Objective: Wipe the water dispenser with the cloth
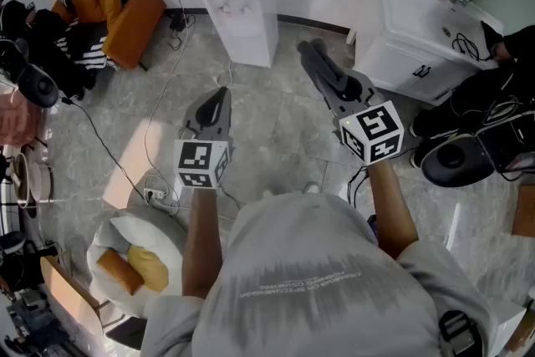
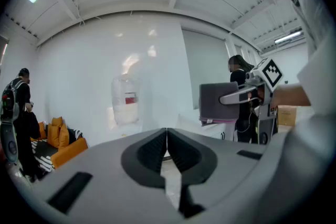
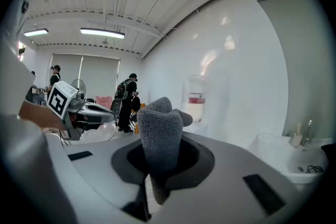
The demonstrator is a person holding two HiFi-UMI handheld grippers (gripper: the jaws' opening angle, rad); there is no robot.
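The white water dispenser stands against the far wall with a bottle on top; it also shows in the left gripper view as the dispenser and in the right gripper view as the dispenser. My right gripper is held in the air to its right and short of it, shut on a grey cloth that sticks up between the jaws. The cloth hangs folded there. My left gripper is lower and nearer, its jaws shut with nothing in them, pointing toward the dispenser.
A white sink cabinet stands at the right, with dark bags and shoes beside it. Orange cushions and clothes lie at the far left. Cables and a power strip run over the floor. People stand farther back.
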